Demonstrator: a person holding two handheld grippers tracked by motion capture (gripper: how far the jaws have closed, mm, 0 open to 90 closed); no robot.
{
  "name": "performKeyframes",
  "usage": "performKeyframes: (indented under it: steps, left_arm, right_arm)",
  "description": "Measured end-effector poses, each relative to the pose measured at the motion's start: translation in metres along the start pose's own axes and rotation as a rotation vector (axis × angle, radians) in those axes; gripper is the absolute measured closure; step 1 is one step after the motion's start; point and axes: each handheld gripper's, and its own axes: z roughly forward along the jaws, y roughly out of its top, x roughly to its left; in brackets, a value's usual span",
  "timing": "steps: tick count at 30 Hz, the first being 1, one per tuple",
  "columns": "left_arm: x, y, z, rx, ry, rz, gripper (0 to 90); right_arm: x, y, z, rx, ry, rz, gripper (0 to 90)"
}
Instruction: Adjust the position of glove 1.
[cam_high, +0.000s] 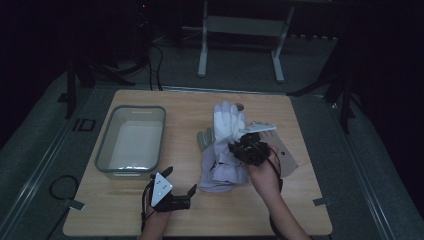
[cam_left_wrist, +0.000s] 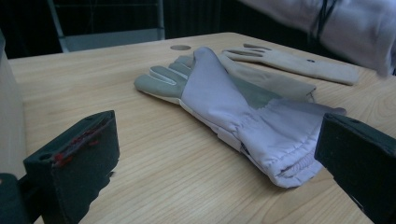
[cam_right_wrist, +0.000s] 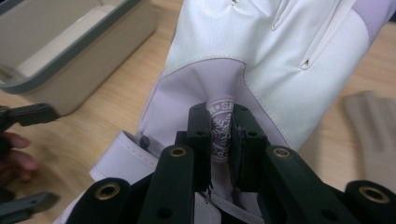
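Pinching a white glove (cam_high: 227, 125) in the right gripper (cam_high: 246, 148), lifted off the table (cam_high: 280, 220) (second glove (cam_left_wrist: 233, 112) lying flat); left gripper (cam_high: 176, 189) gaping wide, empty.

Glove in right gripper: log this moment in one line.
right gripper: shut on glove, lifted | left gripper: open, empty | second glove: on table

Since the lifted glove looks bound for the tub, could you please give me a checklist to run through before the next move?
1. Right gripper shut on the white and lilac fabric glove: ok.
2. Glove fully off the wooden table: cannot tell.
3. Grey-rimmed plastic tub has room inside: ok.
4. Left gripper open, holding nothing: ok.
5. Second lilac and grey glove lying flat on the table: ok.
6. Beige flat glove lies apart from the second glove: ok.
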Motion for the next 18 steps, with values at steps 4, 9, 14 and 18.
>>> performKeyframes:
  steps: [4,9,14,18]
  left_arm:
    - [-0.002,0.0,0.001,0.007,-0.004,0.018,0.0]
    - [-0.001,0.0,0.001,0.007,-0.008,0.011,0.0]
    - [-0.002,0.0,0.001,0.007,-0.01,0.013,0.0]
    - [-0.001,0.0,0.001,0.008,-0.013,0.009,0.0]
  right_arm:
    - [0.011,-0.002,0.016,0.038,0.003,0.001,79.9]
    - [0.017,-0.001,0.035,0.072,-0.028,-0.001,79.9]
    - [0.017,-0.008,0.062,0.133,-0.038,0.01,79.7]
    - [0.015,-0.014,0.078,0.167,-0.057,0.004,77.8]
